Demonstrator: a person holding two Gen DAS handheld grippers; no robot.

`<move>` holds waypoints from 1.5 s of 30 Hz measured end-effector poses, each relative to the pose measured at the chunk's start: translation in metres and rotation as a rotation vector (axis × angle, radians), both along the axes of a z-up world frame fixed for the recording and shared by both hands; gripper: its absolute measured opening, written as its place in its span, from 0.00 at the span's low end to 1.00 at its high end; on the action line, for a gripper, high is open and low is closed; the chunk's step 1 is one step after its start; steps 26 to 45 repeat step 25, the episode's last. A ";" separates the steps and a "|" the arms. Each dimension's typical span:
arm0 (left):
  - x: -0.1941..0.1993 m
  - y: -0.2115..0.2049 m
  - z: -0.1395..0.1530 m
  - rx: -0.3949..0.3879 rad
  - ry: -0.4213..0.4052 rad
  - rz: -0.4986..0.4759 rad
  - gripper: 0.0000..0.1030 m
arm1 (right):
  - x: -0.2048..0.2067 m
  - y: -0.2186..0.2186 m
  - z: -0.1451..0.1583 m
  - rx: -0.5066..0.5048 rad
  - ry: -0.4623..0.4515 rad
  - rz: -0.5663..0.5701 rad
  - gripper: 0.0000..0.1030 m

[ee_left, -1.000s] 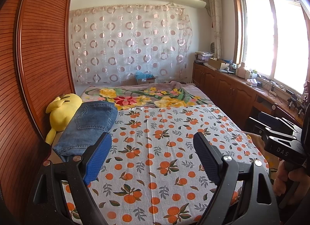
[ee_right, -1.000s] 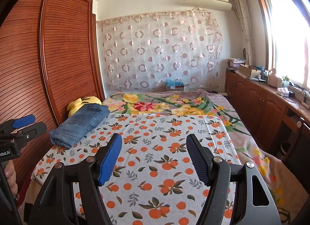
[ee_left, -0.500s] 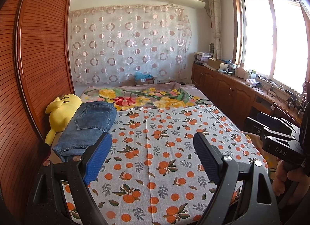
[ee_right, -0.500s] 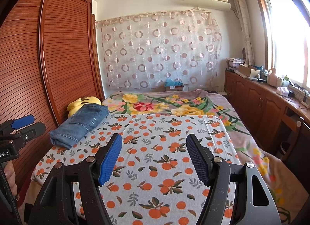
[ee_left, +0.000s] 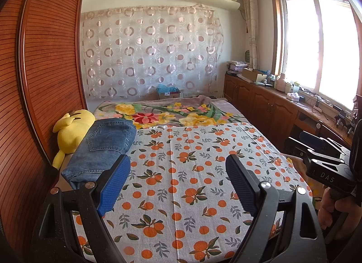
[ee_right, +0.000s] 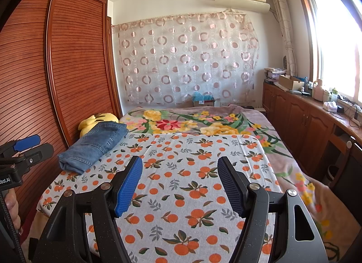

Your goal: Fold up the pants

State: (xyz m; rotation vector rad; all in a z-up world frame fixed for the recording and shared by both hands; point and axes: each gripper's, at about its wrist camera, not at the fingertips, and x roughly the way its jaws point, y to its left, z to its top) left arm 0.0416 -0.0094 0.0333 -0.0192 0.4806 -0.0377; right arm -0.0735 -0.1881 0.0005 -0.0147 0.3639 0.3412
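Note:
Folded blue jeans (ee_left: 101,149) (ee_right: 95,146) lie in a neat stack at the left edge of the bed, on the orange-print sheet (ee_left: 192,183) (ee_right: 199,183). My left gripper (ee_left: 177,172) hovers over the near part of the sheet, open, with nothing between its blue pads; the jeans sit just beyond its left finger. My right gripper (ee_right: 179,172) is open too, empty, over the sheet's middle, well to the right of the jeans. Each gripper shows at the side of the other's view, held by a hand.
A yellow plush toy (ee_left: 72,129) rests behind the jeans against the slatted wooden wardrobe (ee_left: 45,81). A floral blanket (ee_right: 203,122) covers the far half of the bed. Wooden cabinets (ee_right: 305,122) with clutter run under the window at right.

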 end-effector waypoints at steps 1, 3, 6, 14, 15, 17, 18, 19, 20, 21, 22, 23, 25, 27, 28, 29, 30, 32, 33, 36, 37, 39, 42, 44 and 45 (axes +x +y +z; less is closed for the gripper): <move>0.000 0.000 0.000 0.000 0.000 0.000 0.84 | 0.000 0.000 0.000 0.000 0.000 0.001 0.69; -0.001 0.000 -0.001 -0.001 0.000 0.000 0.84 | 0.000 0.000 0.000 0.000 0.000 0.000 0.69; -0.001 -0.001 -0.001 0.000 0.000 0.001 0.84 | 0.000 0.000 0.000 0.000 0.000 0.000 0.69; 0.000 0.000 0.000 0.000 0.000 0.001 0.84 | 0.000 0.000 0.000 0.001 0.001 0.001 0.69; -0.001 0.000 -0.001 0.000 0.001 0.001 0.84 | 0.000 0.000 0.000 0.000 0.000 0.000 0.69; -0.001 0.000 -0.001 -0.001 -0.001 0.000 0.84 | 0.000 0.000 0.000 0.000 0.001 0.001 0.69; 0.000 0.000 0.000 -0.001 0.000 0.000 0.84 | 0.000 0.000 0.000 0.001 0.001 0.000 0.69; 0.000 0.000 0.000 -0.001 0.000 0.000 0.84 | 0.000 0.000 0.000 0.001 0.001 0.001 0.69; 0.000 0.000 0.000 -0.001 0.000 0.001 0.84 | 0.000 0.000 0.000 0.001 0.001 0.001 0.69; 0.000 0.000 0.000 -0.001 0.000 0.000 0.84 | 0.000 0.001 0.000 0.001 0.001 0.001 0.69; 0.000 0.000 0.000 -0.001 0.000 0.001 0.84 | 0.000 0.001 0.000 0.001 0.002 0.001 0.69; 0.000 0.000 0.000 -0.001 0.000 0.001 0.84 | 0.000 0.002 0.000 0.001 0.003 0.001 0.69; 0.000 0.000 0.000 -0.001 0.001 0.001 0.84 | -0.001 0.002 0.000 0.001 0.003 0.000 0.69; 0.000 0.000 0.000 -0.001 0.001 0.001 0.84 | -0.001 0.002 0.000 0.001 0.003 0.000 0.69; 0.000 0.000 0.000 -0.001 0.001 0.001 0.84 | -0.001 0.002 0.000 0.001 0.003 0.000 0.69; 0.000 0.000 0.000 -0.001 0.001 0.001 0.84 | -0.001 0.002 0.000 0.001 0.003 0.000 0.69; 0.000 0.000 0.000 -0.001 0.001 0.001 0.84 | -0.001 0.002 0.000 0.001 0.003 0.000 0.69; 0.000 0.000 0.000 -0.001 0.001 0.001 0.84 | -0.001 0.002 0.000 0.001 0.003 0.000 0.69; 0.000 0.000 0.000 -0.001 0.001 0.001 0.84 | -0.001 0.002 0.000 0.001 0.003 0.000 0.69; 0.000 0.000 0.000 -0.001 0.001 0.001 0.84 | -0.001 0.002 0.000 0.001 0.003 0.000 0.69; 0.000 0.000 0.000 -0.001 0.001 0.001 0.84 | -0.001 0.002 0.000 0.001 0.003 0.000 0.69; 0.000 0.000 0.000 -0.001 0.001 0.001 0.84 | -0.001 0.002 0.000 0.001 0.003 0.000 0.69; 0.000 0.000 0.000 -0.001 0.001 0.001 0.84 | -0.001 0.002 0.000 0.001 0.003 0.000 0.69; 0.000 0.000 0.000 -0.001 0.001 0.001 0.84 | -0.001 0.002 0.000 0.001 0.003 0.000 0.69; 0.000 0.000 0.000 -0.001 0.001 0.001 0.84 | -0.001 0.002 0.000 0.001 0.003 0.000 0.69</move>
